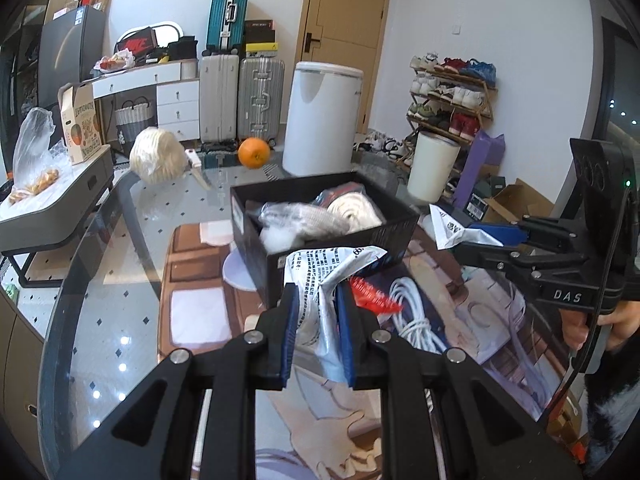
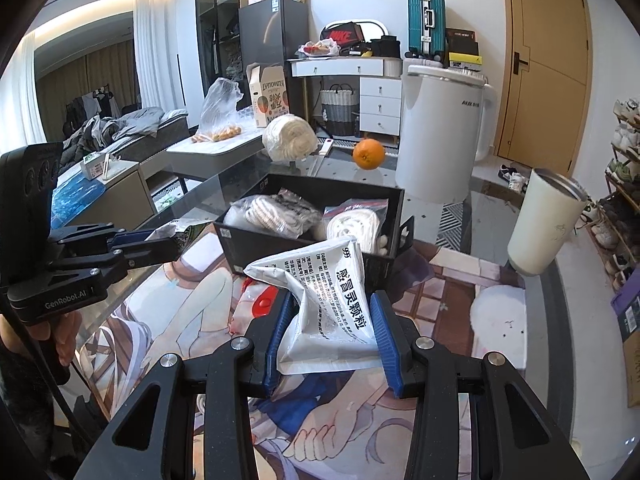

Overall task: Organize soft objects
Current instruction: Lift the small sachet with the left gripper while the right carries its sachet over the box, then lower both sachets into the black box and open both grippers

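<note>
A black open box [image 1: 340,250] [image 2: 240,240] sits on the glass table and holds bagged white rope coils [image 1: 354,208] [image 2: 352,226]. My left gripper [image 1: 318,292] is shut on a crumpled white medicine sachet [image 1: 320,280], held just in front of the box; it also shows at the left of the right wrist view [image 2: 176,236]. My right gripper [image 2: 328,300] is shut on a second white printed sachet [image 2: 328,300], near the box's front wall; it shows at the right of the left wrist view [image 1: 452,228]. A white cable coil [image 1: 416,316] and a red packet [image 1: 372,296] lie on the mat.
An orange [image 1: 254,153] [image 2: 368,153], a bagged ball of white rope [image 1: 154,156] [image 2: 289,138] and a white appliance [image 1: 320,120] [image 2: 440,132] stand behind the box. A cream tumbler [image 2: 544,224] stands at the right. An illustrated mat [image 2: 460,296] covers the table.
</note>
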Action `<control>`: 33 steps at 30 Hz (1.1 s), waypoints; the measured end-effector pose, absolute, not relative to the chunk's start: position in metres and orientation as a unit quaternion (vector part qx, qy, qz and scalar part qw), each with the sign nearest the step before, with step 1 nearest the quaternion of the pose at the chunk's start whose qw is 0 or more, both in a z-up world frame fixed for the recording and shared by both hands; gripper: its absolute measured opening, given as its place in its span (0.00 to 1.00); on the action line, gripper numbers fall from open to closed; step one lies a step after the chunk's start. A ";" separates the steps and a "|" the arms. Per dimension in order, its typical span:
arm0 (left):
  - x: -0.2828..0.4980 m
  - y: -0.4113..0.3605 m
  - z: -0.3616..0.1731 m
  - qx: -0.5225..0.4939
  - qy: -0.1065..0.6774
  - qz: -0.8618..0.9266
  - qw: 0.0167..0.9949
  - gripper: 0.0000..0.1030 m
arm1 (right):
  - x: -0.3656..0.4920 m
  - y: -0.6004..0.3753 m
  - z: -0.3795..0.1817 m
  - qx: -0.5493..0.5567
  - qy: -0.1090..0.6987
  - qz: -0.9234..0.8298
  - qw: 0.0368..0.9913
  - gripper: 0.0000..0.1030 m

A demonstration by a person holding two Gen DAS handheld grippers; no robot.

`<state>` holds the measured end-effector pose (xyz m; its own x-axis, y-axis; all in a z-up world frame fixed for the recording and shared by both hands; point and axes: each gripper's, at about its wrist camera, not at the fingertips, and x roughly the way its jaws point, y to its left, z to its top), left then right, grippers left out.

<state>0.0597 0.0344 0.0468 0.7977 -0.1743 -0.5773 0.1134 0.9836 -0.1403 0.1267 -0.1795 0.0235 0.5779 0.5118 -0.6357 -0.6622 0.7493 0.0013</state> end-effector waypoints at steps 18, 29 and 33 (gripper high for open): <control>0.098 0.030 0.079 -0.055 0.276 -0.088 0.956 0.16 | 0.165 -0.165 0.042 -0.114 0.307 0.316 0.890 0.39; 0.134 0.031 0.080 -0.055 0.281 -0.089 0.954 0.16 | 0.193 -0.149 0.039 -0.115 0.318 0.320 0.885 0.39; 0.145 0.031 0.078 -0.053 0.285 -0.085 0.953 0.16 | 0.202 -0.142 0.036 -0.116 0.323 0.323 0.882 0.39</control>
<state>0.1454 0.0311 0.0782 0.8232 -0.1931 -0.5339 0.1324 0.9797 -0.1502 0.2019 -0.1424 0.0364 0.5827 0.4950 -0.6446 -0.6443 0.7647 0.0048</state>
